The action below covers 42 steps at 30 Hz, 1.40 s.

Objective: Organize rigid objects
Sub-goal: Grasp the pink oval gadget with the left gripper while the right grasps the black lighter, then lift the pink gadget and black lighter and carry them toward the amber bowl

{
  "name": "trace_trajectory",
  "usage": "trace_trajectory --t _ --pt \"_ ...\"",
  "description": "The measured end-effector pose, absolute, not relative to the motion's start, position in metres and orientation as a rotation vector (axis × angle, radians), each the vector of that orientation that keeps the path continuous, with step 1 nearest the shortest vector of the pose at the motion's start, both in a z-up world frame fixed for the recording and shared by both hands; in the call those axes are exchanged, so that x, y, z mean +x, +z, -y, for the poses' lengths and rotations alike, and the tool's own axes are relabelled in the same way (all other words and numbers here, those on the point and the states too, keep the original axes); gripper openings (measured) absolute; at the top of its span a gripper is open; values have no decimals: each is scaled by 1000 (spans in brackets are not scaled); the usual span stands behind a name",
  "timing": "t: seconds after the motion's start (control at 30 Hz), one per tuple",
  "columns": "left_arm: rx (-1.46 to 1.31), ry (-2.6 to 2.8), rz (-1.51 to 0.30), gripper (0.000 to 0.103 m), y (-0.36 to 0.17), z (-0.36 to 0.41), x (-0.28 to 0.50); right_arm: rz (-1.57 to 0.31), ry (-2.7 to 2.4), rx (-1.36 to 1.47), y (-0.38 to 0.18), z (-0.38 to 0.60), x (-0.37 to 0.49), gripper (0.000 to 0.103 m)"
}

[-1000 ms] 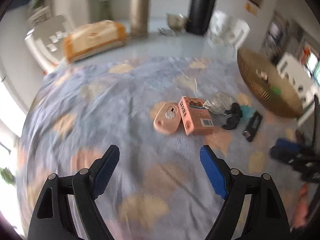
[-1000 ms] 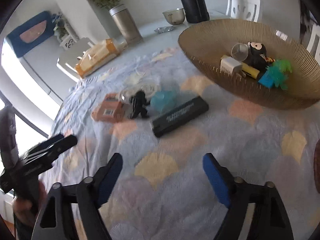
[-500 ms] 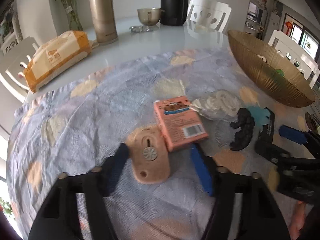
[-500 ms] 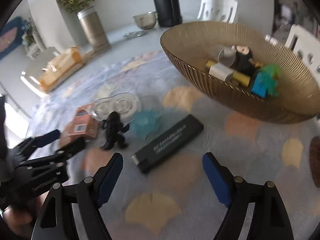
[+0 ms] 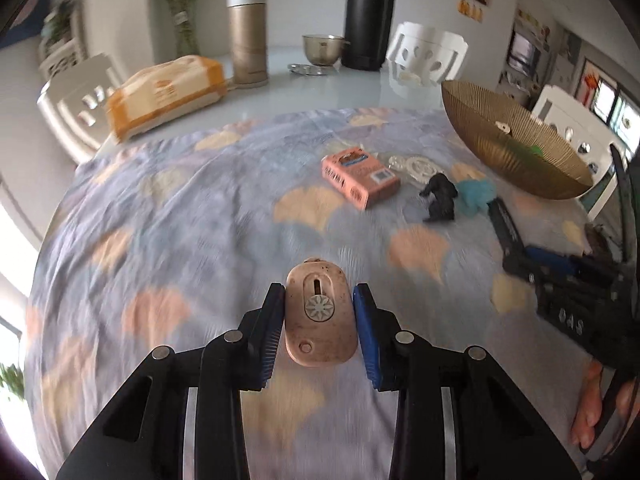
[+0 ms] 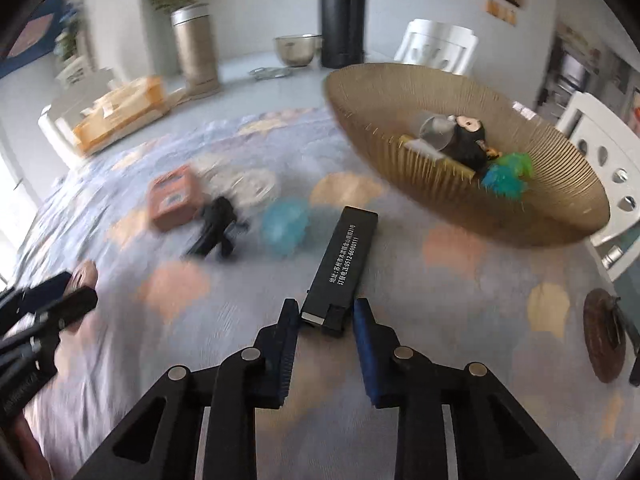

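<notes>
In the left wrist view my left gripper (image 5: 318,286) has its blue pads pressed on both sides of a peach oval case (image 5: 320,320) with a flower dial, and its jaws are closing. In the right wrist view my right gripper (image 6: 325,304) grips the near end of a long black box (image 6: 348,256) with white print, and its jaws are closing too. On the patterned cloth lie a pink box (image 5: 360,178), a black figure (image 5: 440,196), a teal toy (image 5: 474,196) and a clear round lid (image 5: 416,166). A gold ribbed bowl (image 6: 560,208) holds several small items.
A tissue pack (image 5: 164,94), a gold canister (image 5: 246,40), a black cylinder (image 5: 368,16) and a steel bowl (image 5: 322,48) stand at the table's far side. White chairs ring the table. A brown coaster (image 6: 604,336) lies at the right. A hand (image 5: 596,408) holds the other gripper.
Both grippers went from wide open to closed. The left one moved in over the peach case and clamped it. The right one came down onto the black box's end and turned.
</notes>
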<state>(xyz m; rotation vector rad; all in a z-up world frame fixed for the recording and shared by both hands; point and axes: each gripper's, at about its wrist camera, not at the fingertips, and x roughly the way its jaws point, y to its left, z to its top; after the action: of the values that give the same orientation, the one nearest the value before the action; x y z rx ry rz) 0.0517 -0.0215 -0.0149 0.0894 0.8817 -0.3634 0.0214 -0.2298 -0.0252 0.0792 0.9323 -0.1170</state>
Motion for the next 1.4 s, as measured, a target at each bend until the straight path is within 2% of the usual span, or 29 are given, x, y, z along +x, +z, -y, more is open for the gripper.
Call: trace_trajectory --t 0.17,0.43,0.5,0.53,0.57,0.6,0.63,0.73,0.8,0.83,0.87,1.0,1.3,1.4 --pt "-91 -325 -938 32 -20 -4 29 -936 31 -15 -25 218 -32 24" --pt "-92 -276 -815 32 -18 -12 5 -939 91 7 -26 245 -64 24" --pt "-91 -275 -797 32 -16 -12 0 -938 94 3 -26 244 -64 27" --pt "-88 -270 -788 32 -15 -12 -2 -941 100 -13 -26 240 -63 36" --pt "-88 -267 -779 32 -14 -13 -3 -950 106 -32 -26 234 -62 56" --pt "-92 -270 -772 32 -13 -14 -4 -955 96 -55 -28 228 -60 67" --pt "-93 -271 -769 32 -12 -14 -4 -946 82 -76 -28 224 -58 73" --pt "-94 -273 -764 32 -12 -15 -4 -933 79 -91 -26 215 -51 55" --pt "-88 -273 -760 32 -12 -13 -7 -933 74 -56 -26 215 -46 47" --pt "-85 -275 -757 32 -11 -13 -7 -933 84 -40 -25 214 -45 33" --pt "-82 -276 -755 32 -11 -13 -8 -933 84 -41 -25 211 -45 29" --pt "-86 -282 -753 32 -11 -13 -8 -920 142 -114 -23 194 -56 29" --pt "-88 -285 -751 32 -11 -13 -8 -942 181 -79 -24 214 -62 29" --pt "-96 -284 -751 32 -11 -14 -8 -937 171 -78 -24 213 -60 34"
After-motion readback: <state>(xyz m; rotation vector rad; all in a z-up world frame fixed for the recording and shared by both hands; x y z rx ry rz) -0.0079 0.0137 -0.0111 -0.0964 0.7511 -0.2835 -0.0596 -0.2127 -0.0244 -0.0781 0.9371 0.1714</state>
